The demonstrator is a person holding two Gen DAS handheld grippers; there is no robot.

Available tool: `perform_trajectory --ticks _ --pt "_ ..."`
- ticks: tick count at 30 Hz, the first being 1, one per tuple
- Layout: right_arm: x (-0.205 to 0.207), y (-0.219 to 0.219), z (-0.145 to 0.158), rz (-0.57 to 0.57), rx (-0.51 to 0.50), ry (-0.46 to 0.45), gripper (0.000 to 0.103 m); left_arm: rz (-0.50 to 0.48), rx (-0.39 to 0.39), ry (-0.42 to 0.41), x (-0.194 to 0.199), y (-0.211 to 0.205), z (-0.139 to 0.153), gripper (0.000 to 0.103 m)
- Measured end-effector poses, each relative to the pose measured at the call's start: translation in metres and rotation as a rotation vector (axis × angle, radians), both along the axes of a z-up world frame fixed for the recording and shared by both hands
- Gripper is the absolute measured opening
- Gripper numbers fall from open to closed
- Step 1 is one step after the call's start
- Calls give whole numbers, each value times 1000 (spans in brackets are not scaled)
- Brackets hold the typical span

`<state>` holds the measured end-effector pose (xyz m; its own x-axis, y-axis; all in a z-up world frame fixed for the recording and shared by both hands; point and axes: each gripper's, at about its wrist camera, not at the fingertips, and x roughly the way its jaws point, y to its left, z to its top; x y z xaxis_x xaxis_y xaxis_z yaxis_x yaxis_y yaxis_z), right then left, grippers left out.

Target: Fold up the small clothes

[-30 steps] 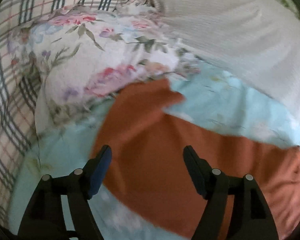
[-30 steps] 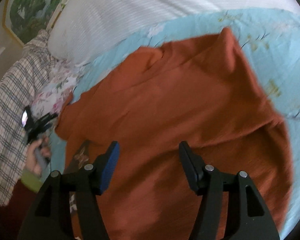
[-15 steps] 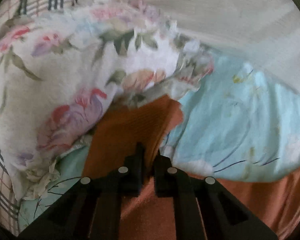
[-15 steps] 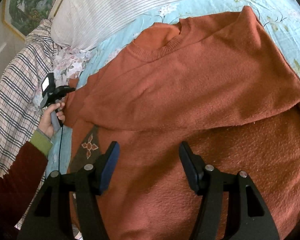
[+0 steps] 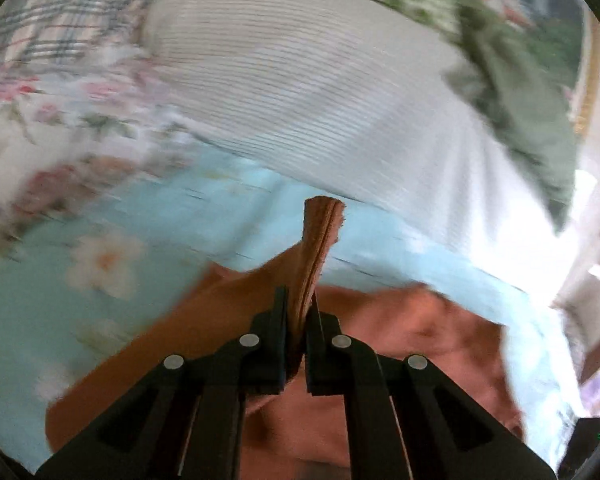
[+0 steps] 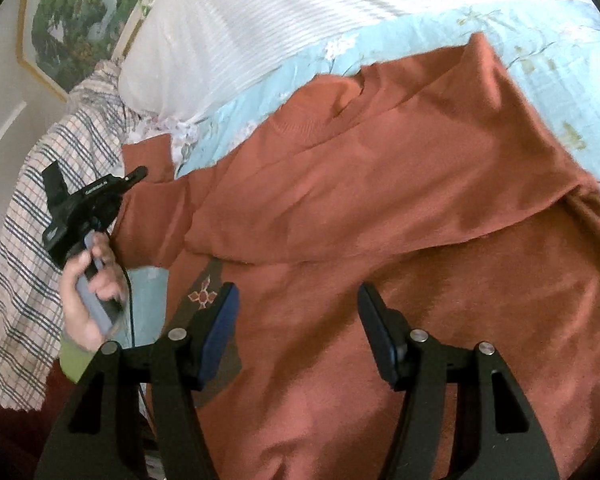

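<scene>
A rust-orange sweater [image 6: 380, 184] lies spread on a light blue floral bedsheet [image 6: 540, 36]. My left gripper [image 5: 298, 312] is shut on the end of the sweater's sleeve [image 5: 320, 236], which stands up pinched between the pads, lifted off the sheet. In the right wrist view the same left gripper [image 6: 137, 174] appears at the left, held in a person's hand [image 6: 87, 280], with the sleeve cuff [image 6: 147, 156] raised above it. My right gripper [image 6: 295, 308] hovers open over the sweater's lower body, nothing between its fingers.
A white ribbed pillow [image 5: 320, 92] lies across the head of the bed. A floral pillow [image 5: 39, 128] and a plaid blanket [image 6: 31, 208] sit at the left. A framed picture [image 6: 67, 20] hangs on the wall behind.
My left gripper went from open over the sleeve to shut on its cuff, then lifted it and swung toward the sweater's body. The right gripper stayed nearly still and open.
</scene>
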<state>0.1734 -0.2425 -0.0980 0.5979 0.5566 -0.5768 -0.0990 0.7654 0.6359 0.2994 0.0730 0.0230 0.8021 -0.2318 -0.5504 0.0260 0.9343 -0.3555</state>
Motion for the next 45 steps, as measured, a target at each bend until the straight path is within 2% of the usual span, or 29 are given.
perform_trajectory --ticks 3,6,11,15,18,19,20,23,24,29,34,37,40,42,44,45 --pt "-11 -19 2 -49 2 -11 63 -107 -20 -5 -10 -61 -4 5" --pt "-19 -42 0 -105 10 -11 63 -216 -34 32 -16 -125 -20 5" --pt "-30 -74 -7 -190 25 9 63 -338 22 78 -19 -208 -51 4" --pt "-34 -89 -11 -227 36 16 63 -409 89 132 -13 -253 -81 4" --pt "-33 -92 -10 -232 47 13 63 -437 118 176 -12 -261 -95 5" --pt "-32 -91 -10 -228 50 11 63 -445 111 185 -14 -260 -97 7" --pt "-29 -90 -9 -221 52 9 63 -451 105 186 -16 -258 -97 14" --pt "-17 -87 -10 -195 55 8 63 -463 96 176 -31 -242 -87 47" --pt "-13 -84 -10 -187 57 8 63 -463 95 162 -40 -231 -81 52" --pt "18 -67 -13 -145 62 19 63 -412 99 124 -72 -165 -59 52" --pt "54 -55 -25 -123 71 48 63 -217 187 121 -96 -72 -56 52" --pt "76 -48 -33 -111 59 69 63 -100 239 180 -99 -18 -71 52" --pt "96 -39 -43 -103 35 101 62 -46 266 274 -93 14 -94 50" --pt "105 -34 -45 -98 21 105 47 -49 273 294 -90 21 -103 50" --pt "111 -30 -45 -78 42 103 8 -62 288 303 -84 17 -108 50" --pt "113 -28 -43 -76 47 93 8 -61 309 300 -80 12 -109 50"
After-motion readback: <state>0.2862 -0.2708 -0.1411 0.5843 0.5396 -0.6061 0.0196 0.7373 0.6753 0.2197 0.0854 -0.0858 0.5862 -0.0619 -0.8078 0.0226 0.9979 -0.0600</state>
